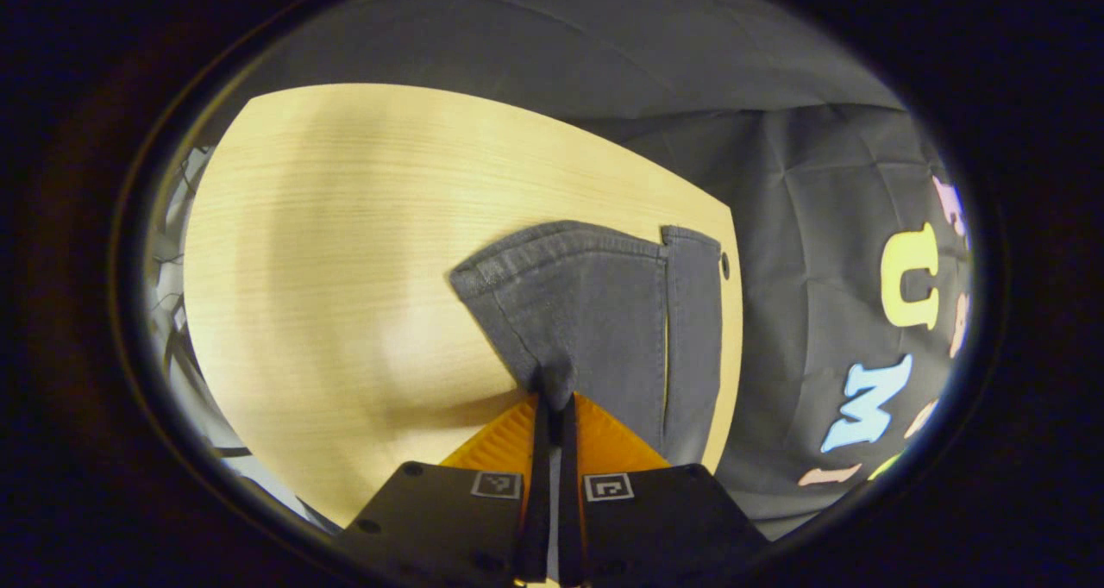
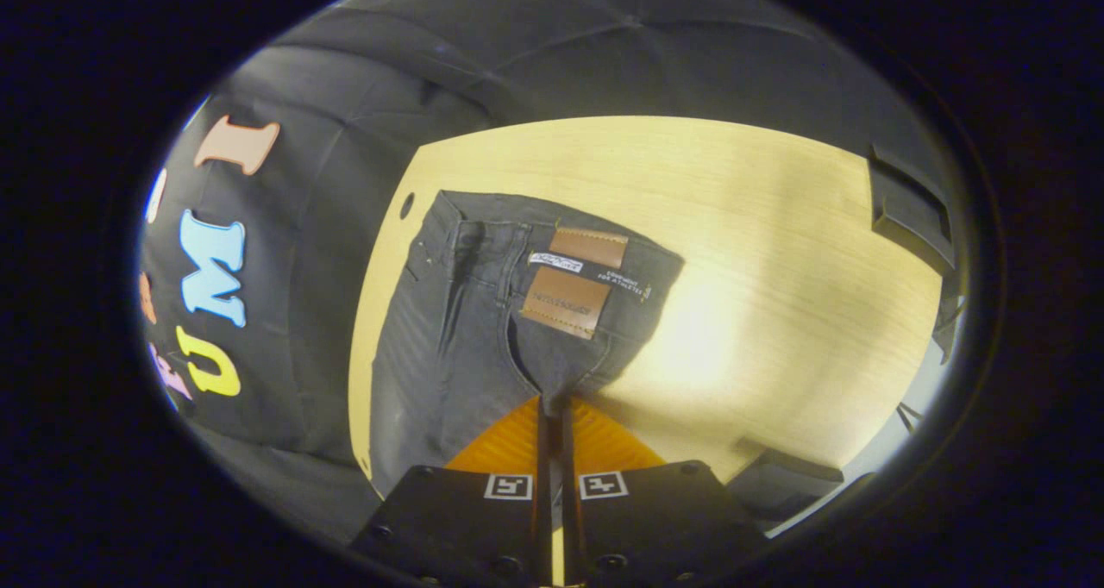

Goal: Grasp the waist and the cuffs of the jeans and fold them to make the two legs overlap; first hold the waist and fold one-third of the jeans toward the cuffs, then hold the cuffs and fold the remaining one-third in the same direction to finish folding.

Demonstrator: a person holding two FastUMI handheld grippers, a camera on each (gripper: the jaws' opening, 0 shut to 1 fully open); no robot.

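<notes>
Dark grey denim jeans point(image 2: 448, 338) lie on pale wood-grain bench point(image 1: 345, 226). Left gripper point(image 1: 552, 403) fingers clamped on hemmed cuff end point(image 1: 569, 312). Right gripper point(image 2: 552, 407) fingers clamped on waist end point(image 2: 561, 347) beside brown leather patches point(image 2: 569, 286).

Nothing here can be read. The jeans point(image 2: 483, 312) carry two brown patches point(image 2: 565, 288) and a small white tag point(image 2: 556, 262) at the waist, but their print is too small and blurred to read. Each gripper body bears two square coded markers point(image 1: 552, 485), patterns rather than letters.
</notes>
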